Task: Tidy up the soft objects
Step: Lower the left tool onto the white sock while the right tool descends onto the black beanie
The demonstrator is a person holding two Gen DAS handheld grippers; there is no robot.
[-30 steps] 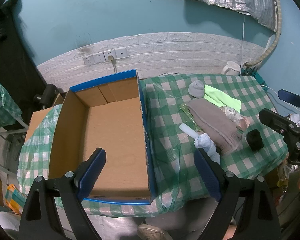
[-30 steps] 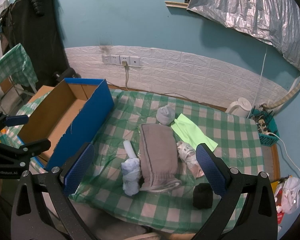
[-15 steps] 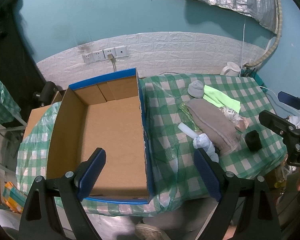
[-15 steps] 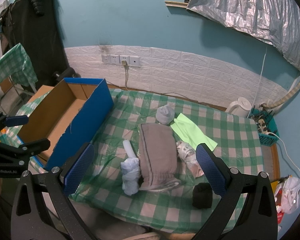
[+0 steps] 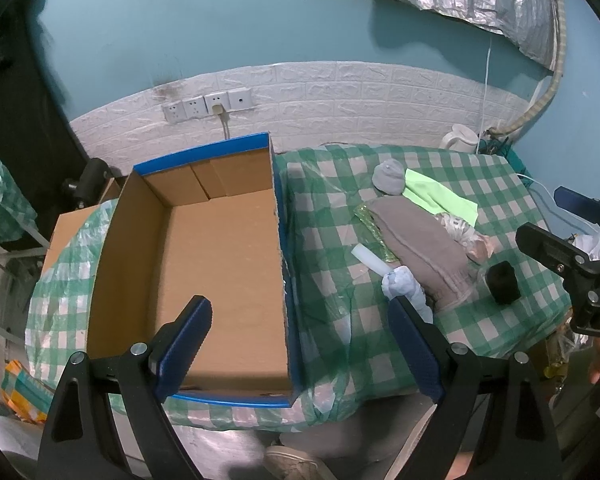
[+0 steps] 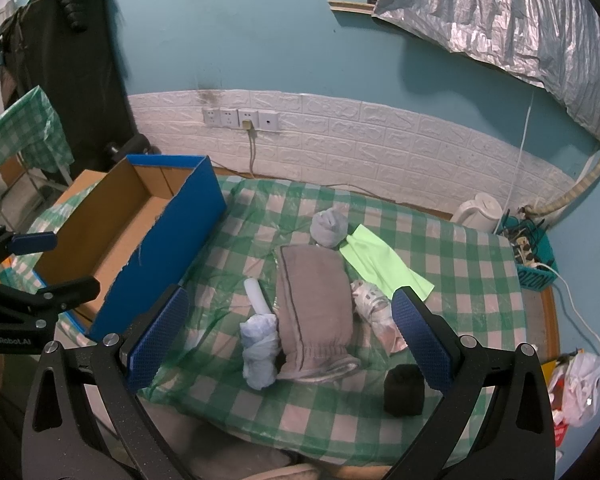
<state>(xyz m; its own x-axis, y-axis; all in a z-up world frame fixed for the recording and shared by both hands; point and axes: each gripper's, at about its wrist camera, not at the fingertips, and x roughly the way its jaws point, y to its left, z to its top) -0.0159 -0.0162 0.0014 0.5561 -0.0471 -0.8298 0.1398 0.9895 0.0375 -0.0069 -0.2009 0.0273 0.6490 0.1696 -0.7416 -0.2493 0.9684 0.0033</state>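
Note:
Soft items lie on the green checked table (image 6: 468, 256): a folded grey-brown cloth (image 6: 314, 300), a pale blue sock bundle (image 6: 260, 344), a white roll (image 6: 255, 292), a grey sock ball (image 6: 329, 227), a lime green cloth (image 6: 382, 258), a patterned sock (image 6: 374, 308) and a black sock roll (image 6: 404, 390). An empty blue cardboard box (image 5: 216, 256) stands at the left. My left gripper (image 5: 300, 344) is open above the box's near edge. My right gripper (image 6: 288, 336) is open, held above the table's near edge over the pile.
A white kettle (image 6: 480, 212) and a teal basket with cables (image 6: 534, 256) stand at the table's far right. A wall with sockets (image 6: 240, 118) runs behind. A plastic bag (image 6: 584, 384) hangs off the right edge. A dark coat (image 6: 72, 60) hangs at the left.
The left gripper has drifted slightly back and left, so the box and table sit a little lower in its view. The right gripper has barely moved. Both stay open.

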